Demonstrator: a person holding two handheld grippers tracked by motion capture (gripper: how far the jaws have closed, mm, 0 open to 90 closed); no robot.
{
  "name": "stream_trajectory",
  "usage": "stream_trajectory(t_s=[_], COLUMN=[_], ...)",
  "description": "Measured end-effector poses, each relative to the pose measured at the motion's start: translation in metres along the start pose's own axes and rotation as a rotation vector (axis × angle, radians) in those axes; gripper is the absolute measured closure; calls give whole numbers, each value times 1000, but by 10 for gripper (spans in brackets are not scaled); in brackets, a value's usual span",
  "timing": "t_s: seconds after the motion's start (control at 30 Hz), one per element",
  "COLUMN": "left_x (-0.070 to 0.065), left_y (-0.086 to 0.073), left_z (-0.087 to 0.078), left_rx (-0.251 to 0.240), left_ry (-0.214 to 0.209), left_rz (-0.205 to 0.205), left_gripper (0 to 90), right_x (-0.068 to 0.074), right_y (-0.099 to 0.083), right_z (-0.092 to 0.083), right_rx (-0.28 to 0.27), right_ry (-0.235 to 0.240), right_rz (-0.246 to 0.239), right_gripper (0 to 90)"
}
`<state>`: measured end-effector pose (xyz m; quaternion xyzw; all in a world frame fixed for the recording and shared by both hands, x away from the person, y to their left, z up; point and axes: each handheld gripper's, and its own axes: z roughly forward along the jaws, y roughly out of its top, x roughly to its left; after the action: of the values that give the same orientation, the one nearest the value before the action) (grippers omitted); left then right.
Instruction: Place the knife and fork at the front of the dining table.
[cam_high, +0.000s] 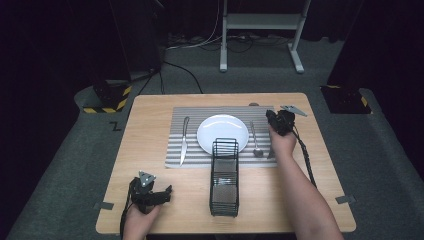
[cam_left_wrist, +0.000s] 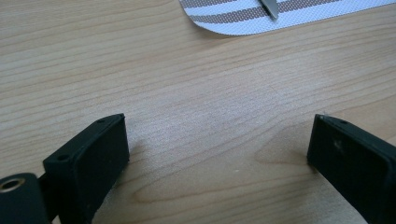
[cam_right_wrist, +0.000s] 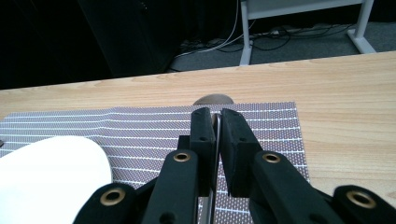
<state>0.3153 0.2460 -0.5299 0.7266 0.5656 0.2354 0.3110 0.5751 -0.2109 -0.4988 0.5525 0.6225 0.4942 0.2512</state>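
Cutlery sits on a striped mat (cam_high: 172, 135) around the plate (cam_high: 222, 132): knife (cam_high: 184, 140) left, spoon (cam_high: 255, 140) right. The right hand-held gripper (cam_right_wrist: 217, 122) has its jaws pressed onto a thin metal piece (which utensil, I cannot tell) at the mat's right edge. The left hand-held gripper (cam_left_wrist: 219, 140) rests spread over bare table (cam_left_wrist: 187, 93), near a wire rack (cam_high: 224, 175).

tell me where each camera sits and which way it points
High view: above the near side, looking forward and down on the table; both forearms and grippers show.
Left gripper view: on the left gripper, low over bare wood; jaws apart.
Right gripper view: on the right gripper, facing the far edge; jaws clamp a thin metal piece.
Shared: striped placemat, white plate.
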Motion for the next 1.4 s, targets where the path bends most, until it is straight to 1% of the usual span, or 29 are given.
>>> stream_trajectory(t_s=[0.07,0.1,0.13,0.2,0.27,0.3,0.37,0.4,0.43,0.47,0.5,0.53,0.63,0.73,0.77,0.83,0.97,1.0,1.03,1.07,1.1,1.13,1.17,1.2,1.27,1.33,1.4], left_x=[0,0,0,0,0,0,0,0,0,0,0,0,0,0,0,0,-1,-1,-1,-1,-1,-1,-1,-1,-1,-1,-1], left_y=[0,0,0,0,0,0,0,0,0,0,0,0,0,0,0,0,0,0,0,0,0,0,0,0,0,0,0], left_z=[0,0,0,0,0,0,-1,-1,-1,-1,-1,-1,-1,-1,-1,-1,-1,-1,-1,-1,-1,-1,-1,-1,-1,-1,-1], left_rx=[0,0,0,1,0,0,-1,-1,-1,-2,-2,-1,-2,-1,0,1,0,0,0,-1,-1,-1,-1,-2,-3,-3,-3], left_ry=[0,0,0,1,2,2,2,2,2,2,2,2,2,1,0,1,5,6,6,5,5,5,5,5,5,5,4], left_rz=[0,1,0,1,1,1,1,1,1,1,1,1,1,2,2,3,5,6,6,7,7,7,7,7,7,7,8], left_gripper=[57,57,57,59,62,62,63,63,64,63,63,63,63,64,64,64,68,68,68,70,70,70,70,71,71,72,72], right_x=[1,0,0,1,2,2,3,4,4,7,7,10,13,14,14,11,4,3,3,1,1,2,2,4,7,9,10], right_y=[0,0,0,1,3,5,9,10,10,11,11,12,9,-1,-5,-11,-23,-27,-27,-35,-35,-43,-43,-49,-54,-59,-63], right_z=[0,0,-1,-2,-5,-7,-12,-16,-16,-23,-23,-32,-47,-67,-72,-84,-108,-112,-112,-120,-120,-127,-127,-132,-135,-136,-135], right_rx=[4,5,7,4,-3,-12,-20,-22,-22,-31,-31,-38,-44,-42,-36,-23,0,11,11,46,46,71,71,87,104,130,161], right_ry=[-3,-1,8,16,21,22,31,34,34,45,45,49,61,42,36,23,-20,-22,-22,-44,-44,-56,-56,-69,-86,-107,-114], right_rz=[-14,-10,6,10,10,2,4,13,13,8,8,-14,-27,-73,-79,-75,-81,-75,-75,-78,-78,-80,-80,-94,-112,-138,-157], right_gripper=[814,776,771,735,722,717,717,717,717,713,713,710,711,711,711,712,724,731,731,740,740,742,742,740,738,734,730])
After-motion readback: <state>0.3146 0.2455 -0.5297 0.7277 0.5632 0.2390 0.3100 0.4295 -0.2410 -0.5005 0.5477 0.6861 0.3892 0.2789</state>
